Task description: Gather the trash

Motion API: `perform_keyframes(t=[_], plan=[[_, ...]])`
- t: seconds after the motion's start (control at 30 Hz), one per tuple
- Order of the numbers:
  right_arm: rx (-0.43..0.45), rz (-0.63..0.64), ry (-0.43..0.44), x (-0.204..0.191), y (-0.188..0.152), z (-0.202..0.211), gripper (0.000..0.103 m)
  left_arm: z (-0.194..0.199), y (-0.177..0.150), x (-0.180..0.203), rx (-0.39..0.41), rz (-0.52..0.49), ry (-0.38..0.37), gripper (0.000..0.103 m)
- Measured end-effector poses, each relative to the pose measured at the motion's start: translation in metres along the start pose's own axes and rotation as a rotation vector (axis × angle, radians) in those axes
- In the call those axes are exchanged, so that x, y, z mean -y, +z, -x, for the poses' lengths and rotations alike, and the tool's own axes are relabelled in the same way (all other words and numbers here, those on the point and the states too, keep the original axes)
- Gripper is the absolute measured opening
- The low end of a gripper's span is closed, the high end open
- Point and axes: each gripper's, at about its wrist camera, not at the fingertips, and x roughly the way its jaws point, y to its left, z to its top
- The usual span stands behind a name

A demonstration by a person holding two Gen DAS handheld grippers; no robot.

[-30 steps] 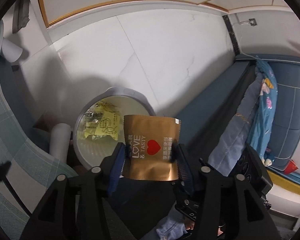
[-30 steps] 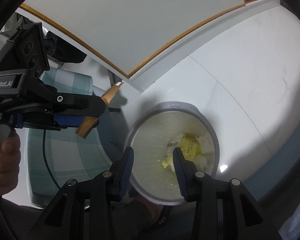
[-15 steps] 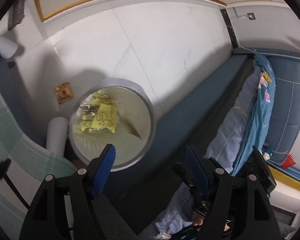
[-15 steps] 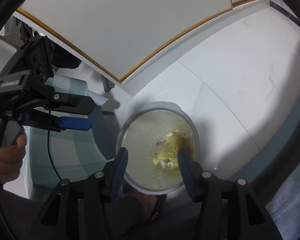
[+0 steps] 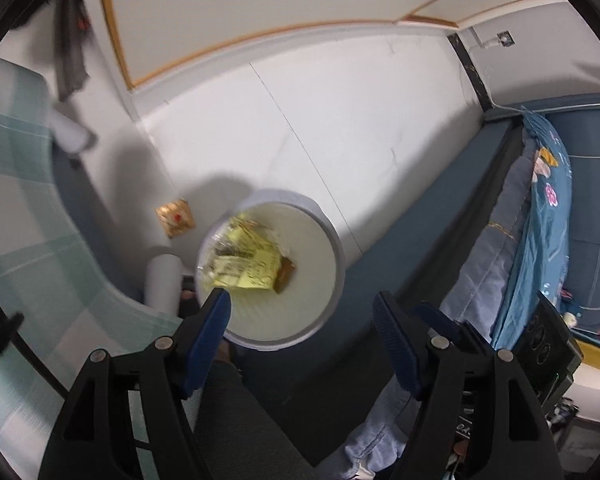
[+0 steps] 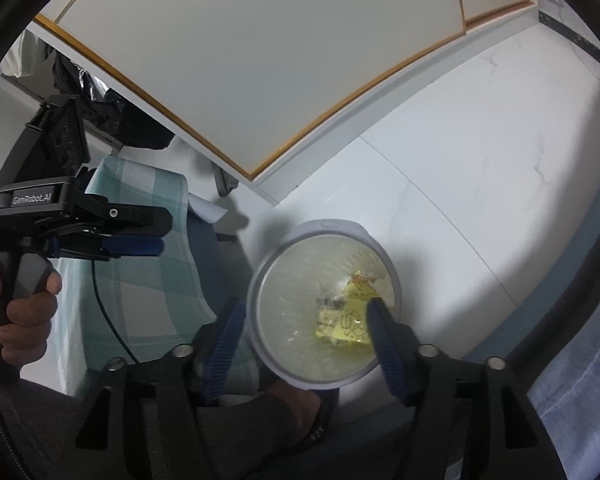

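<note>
A round grey bin (image 5: pixel 334 240) (image 6: pixel 324 226) stands on the white floor, with yellow wrappers (image 5: pixel 248 264) (image 6: pixel 348 320) and a brown wrapper (image 5: pixel 286 274) inside. A gold wrapper with a red heart (image 5: pixel 176 218) lies on the floor just left of the bin, outside it. My left gripper (image 5: pixel 302 304) hangs above the bin's near edge, open and empty; in the right wrist view it (image 6: pixel 140 236) shows at the left, held by a hand (image 6: pixel 20 312). My right gripper (image 6: pixel 305 312) hovers over the bin, its jaws opening with nothing between them.
A green-checked cushion (image 5: pixel 20 240) on white legs (image 5: pixel 164 280) stands left of the bin. A dark blue sofa with a blue quilt (image 5: pixel 548 220) runs along the right. A white cabinet with wood trim (image 6: pixel 260 60) is behind. The person's legs are below the grippers.
The left jaws opened and the gold wrapper left them; it now lies on the floor beside the bin. Both grippers rose away from the bin. The right jaws widened.
</note>
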Motion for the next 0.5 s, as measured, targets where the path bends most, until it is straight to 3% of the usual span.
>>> perform_keyframes(t=[0.13,0.3,0.5], plan=[[0.006,-0.007,0.007,-0.01,0.004,0.01,0.073,0.029,-0.012,0.015,0.106,-0.064,0.058,0.07],[0.019,0.0,-0.01,-0.02,0.005,0.028,0.082,0.055,-0.029,0.033,0.182,-0.113,0.12,0.076],[0.029,-0.017,-0.022,-0.026,0.005,0.045,0.089,0.075,-0.047,0.045,0.272,-0.14,0.174,0.076]])
